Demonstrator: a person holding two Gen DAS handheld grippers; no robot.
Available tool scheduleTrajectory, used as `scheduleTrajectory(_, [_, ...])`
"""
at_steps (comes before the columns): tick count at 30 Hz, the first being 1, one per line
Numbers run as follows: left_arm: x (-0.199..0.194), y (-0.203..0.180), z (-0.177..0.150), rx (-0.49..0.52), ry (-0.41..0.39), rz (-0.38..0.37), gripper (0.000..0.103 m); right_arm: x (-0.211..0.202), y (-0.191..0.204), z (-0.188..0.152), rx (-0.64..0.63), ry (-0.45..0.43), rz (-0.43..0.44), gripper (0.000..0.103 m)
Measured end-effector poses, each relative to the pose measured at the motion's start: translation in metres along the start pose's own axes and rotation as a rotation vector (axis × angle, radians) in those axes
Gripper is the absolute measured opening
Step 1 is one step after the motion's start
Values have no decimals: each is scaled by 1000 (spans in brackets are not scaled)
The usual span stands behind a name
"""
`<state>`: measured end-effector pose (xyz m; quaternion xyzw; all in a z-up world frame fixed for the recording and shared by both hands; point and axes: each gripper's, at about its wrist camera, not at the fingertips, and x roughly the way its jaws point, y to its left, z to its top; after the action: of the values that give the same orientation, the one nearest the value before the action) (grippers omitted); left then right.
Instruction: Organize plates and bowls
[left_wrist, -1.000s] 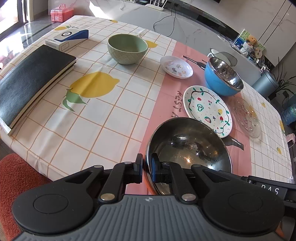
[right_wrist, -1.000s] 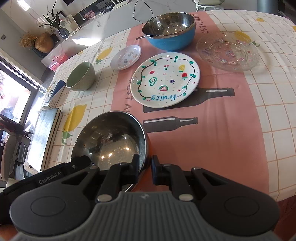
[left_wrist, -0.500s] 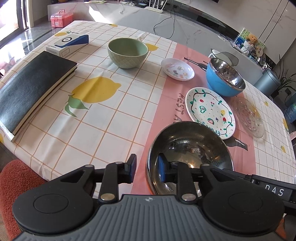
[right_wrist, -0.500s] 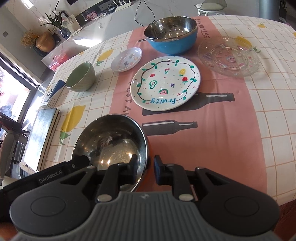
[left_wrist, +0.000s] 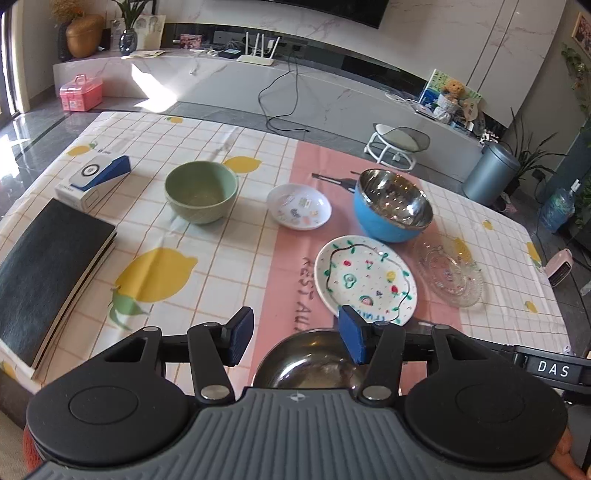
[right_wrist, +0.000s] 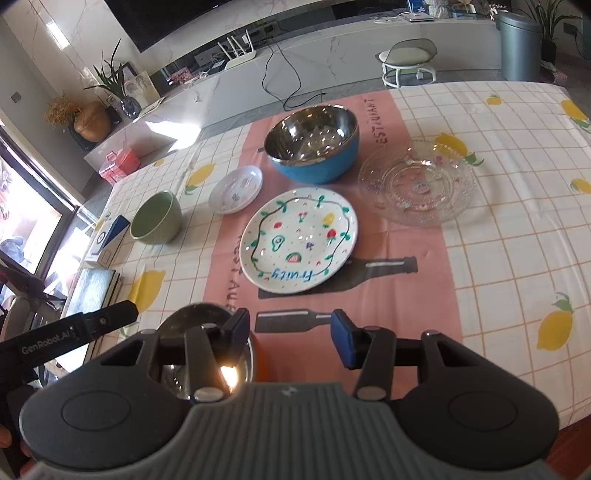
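Observation:
A steel bowl (left_wrist: 314, 363) sits on the table at the near edge, partly hidden under both grippers; it also shows in the right wrist view (right_wrist: 207, 325). My left gripper (left_wrist: 295, 338) is open above it, holding nothing. My right gripper (right_wrist: 291, 334) is open just right of the bowl, empty. Beyond lie a painted fruit plate (left_wrist: 365, 280) (right_wrist: 299, 240), a blue steel-lined bowl (left_wrist: 391, 206) (right_wrist: 314, 144), a small white dish (left_wrist: 299, 211) (right_wrist: 236, 189), a green bowl (left_wrist: 201, 191) (right_wrist: 157, 218) and a clear glass plate (left_wrist: 448, 271) (right_wrist: 419, 182).
A black book (left_wrist: 44, 273) lies at the left edge, with a white and blue box (left_wrist: 96, 177) behind it. The table (left_wrist: 207, 258) has a lemon-check cloth with a pink strip. A stool (left_wrist: 397, 142) and a bin (left_wrist: 489, 173) stand beyond the far edge.
Both grippers were shut on the steel bowl's rim, one on each side. Both have opened, let go and pulled up and back; the bowl rests on the table.

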<state>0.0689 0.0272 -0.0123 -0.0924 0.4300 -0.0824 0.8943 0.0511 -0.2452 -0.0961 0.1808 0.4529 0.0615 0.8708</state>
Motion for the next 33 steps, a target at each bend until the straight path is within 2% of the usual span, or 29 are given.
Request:
scheduleTrajectory(5, [7, -16, 36, 22, -1, -68, 61, -8, -13, 33, 3, -43, -26, 52])
scheduleTrajectory(11, [37, -37, 77, 47, 56, -127, 61, -5, -24, 78, 11, -69, -65, 52])
scheduleTrajectory(16, [76, -51, 99, 68, 105, -108, 61, 14, -28, 112, 19, -78, -116, 52])
scheduleTrajectory(26, [153, -46, 140, -48, 154, -75, 64, 74, -37, 165, 74, -39, -185, 52])
scheduleTrajectory(33, [198, -49, 151, -86, 193, -69, 65, 116, -49, 189, 124, 15, -190, 52])
